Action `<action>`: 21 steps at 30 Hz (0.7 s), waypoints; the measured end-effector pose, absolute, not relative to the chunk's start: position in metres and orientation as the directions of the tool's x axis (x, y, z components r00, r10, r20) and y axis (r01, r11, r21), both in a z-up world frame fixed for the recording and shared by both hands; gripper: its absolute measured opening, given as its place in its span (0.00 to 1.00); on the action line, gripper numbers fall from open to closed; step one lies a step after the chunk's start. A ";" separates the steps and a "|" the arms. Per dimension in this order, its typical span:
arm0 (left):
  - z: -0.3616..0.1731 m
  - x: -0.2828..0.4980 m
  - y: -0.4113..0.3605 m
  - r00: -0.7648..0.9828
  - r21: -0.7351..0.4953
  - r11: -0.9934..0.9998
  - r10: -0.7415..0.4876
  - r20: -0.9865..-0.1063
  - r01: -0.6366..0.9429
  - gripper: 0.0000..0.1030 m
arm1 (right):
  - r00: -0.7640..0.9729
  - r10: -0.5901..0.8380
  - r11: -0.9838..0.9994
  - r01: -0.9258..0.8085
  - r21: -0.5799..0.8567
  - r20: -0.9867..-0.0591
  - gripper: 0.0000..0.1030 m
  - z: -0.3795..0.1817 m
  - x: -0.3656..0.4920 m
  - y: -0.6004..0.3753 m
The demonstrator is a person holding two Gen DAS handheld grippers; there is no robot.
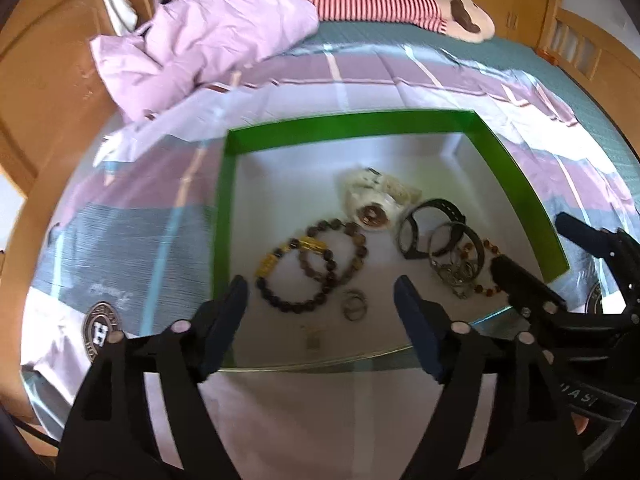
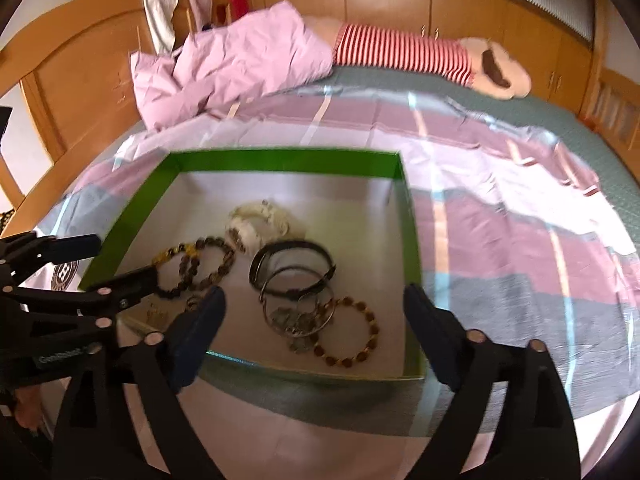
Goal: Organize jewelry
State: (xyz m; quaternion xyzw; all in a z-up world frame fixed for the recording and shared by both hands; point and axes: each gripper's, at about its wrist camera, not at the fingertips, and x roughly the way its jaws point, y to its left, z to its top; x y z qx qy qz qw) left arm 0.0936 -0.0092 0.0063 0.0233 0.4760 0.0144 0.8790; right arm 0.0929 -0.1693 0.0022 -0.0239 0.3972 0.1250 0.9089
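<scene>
A green box [image 1: 352, 120] [image 2: 280, 164] with a silver floor lies open on the bed. Inside are two dark bead bracelets [image 1: 280, 304] [image 2: 208, 242], one with gold beads, a white watch [image 1: 376, 200] [image 2: 256, 224], a black band [image 1: 436, 206] [image 2: 296, 246], a silver charm bangle [image 2: 296, 320], an amber bead bracelet [image 2: 374, 320] and small rings [image 1: 354, 304]. My left gripper [image 1: 320, 292] [image 2: 120, 258] hovers open over the box's near left part, above the dark bracelets. My right gripper [image 2: 316, 296] [image 1: 534, 242] hovers open above the bangle pile. Neither holds anything.
The box rests on a pink, white and grey striped sheet [image 2: 500, 216] with a round logo [image 1: 102, 330]. A crumpled pink quilt [image 1: 208, 40] and a red-striped plush toy [image 1: 376, 0] lie behind. Wooden bed frame and cupboards [image 2: 400, 0] surround the bed.
</scene>
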 end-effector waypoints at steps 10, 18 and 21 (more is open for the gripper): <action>0.019 0.090 0.007 0.571 0.002 0.997 0.047 -0.820 -0.079 0.94 | 0.657 0.152 0.982 -0.188 0.035 -0.738 0.97 0.001 0.096 -0.173; 0.022 0.088 0.002 0.586 -0.001 0.998 0.033 -0.810 -0.058 0.96 | 0.658 0.144 0.979 -0.202 0.011 -0.739 0.97 0.002 0.094 -0.168; 0.021 0.088 0.000 0.583 0.004 0.999 0.035 -0.812 -0.054 0.96 | 0.659 0.137 0.978 -0.208 -0.004 -0.739 0.97 0.001 0.093 -0.165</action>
